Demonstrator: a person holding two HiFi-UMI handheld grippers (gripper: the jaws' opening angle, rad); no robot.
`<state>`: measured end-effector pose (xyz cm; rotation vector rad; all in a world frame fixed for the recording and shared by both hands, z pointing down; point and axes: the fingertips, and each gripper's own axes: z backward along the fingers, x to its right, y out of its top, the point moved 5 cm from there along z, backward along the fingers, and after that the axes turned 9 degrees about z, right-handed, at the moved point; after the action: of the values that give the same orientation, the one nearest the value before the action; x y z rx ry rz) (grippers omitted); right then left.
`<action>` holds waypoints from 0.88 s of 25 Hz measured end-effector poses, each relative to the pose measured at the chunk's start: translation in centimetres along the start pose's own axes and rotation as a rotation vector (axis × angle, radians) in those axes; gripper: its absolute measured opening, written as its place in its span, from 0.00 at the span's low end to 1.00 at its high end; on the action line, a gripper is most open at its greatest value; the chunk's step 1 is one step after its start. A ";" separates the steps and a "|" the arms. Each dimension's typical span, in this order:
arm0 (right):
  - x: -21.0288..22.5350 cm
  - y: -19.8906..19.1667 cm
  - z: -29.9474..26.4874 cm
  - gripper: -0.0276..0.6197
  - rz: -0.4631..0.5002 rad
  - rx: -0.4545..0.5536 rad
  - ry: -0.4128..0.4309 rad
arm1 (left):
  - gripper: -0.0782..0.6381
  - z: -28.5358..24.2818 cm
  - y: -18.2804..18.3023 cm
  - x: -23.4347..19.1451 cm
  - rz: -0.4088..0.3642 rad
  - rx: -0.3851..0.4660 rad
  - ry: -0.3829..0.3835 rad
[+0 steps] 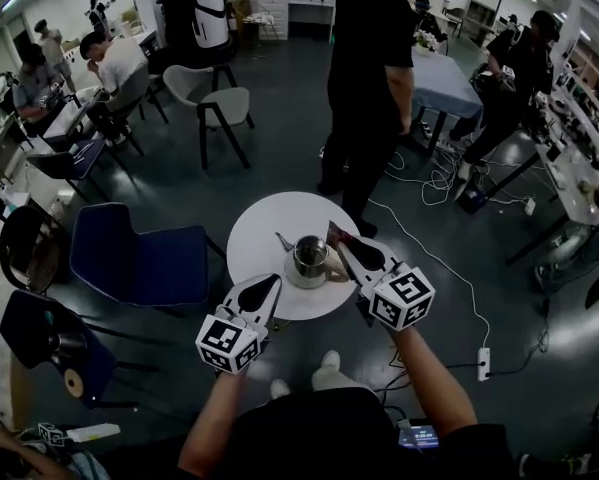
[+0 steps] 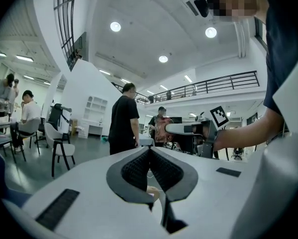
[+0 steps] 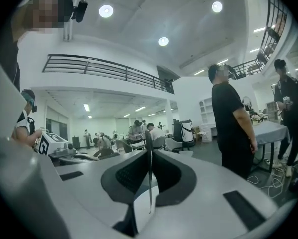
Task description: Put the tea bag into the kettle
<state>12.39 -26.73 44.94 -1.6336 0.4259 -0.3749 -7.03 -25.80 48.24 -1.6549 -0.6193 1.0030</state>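
Note:
A steel kettle stands on a round white table, its spout pointing left. My right gripper hovers just right of the kettle, shut on a reddish tea bag packet. In the right gripper view the tea bag shows edge-on as a thin strip pinched between the jaws. My left gripper is at the table's near edge, below and left of the kettle, shut with nothing between its jaws. The left gripper view shows the right gripper with the tea bag.
A person in black stands just behind the table. A blue chair is to its left and another chair sits nearer. Cables and a power strip lie on the floor to the right. Other people sit at desks at the far left.

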 end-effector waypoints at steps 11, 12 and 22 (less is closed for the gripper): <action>3.7 -3.1 -5.6 0.10 0.071 -0.158 0.141 | 0.13 -1.4 0.5 -1.8 0.017 0.024 0.147; 4.0 -3.7 -6.1 0.10 0.080 -0.179 0.151 | 0.13 -1.6 0.5 -2.0 0.018 0.025 0.156; 7.0 -8.8 -10.8 0.10 0.134 -0.342 0.235 | 0.13 -3.5 0.4 -4.0 0.035 0.032 0.245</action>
<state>13.81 -38.76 54.74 -1.8862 0.8082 -0.4107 -6.12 -30.92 49.42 -1.7323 -0.4101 0.8144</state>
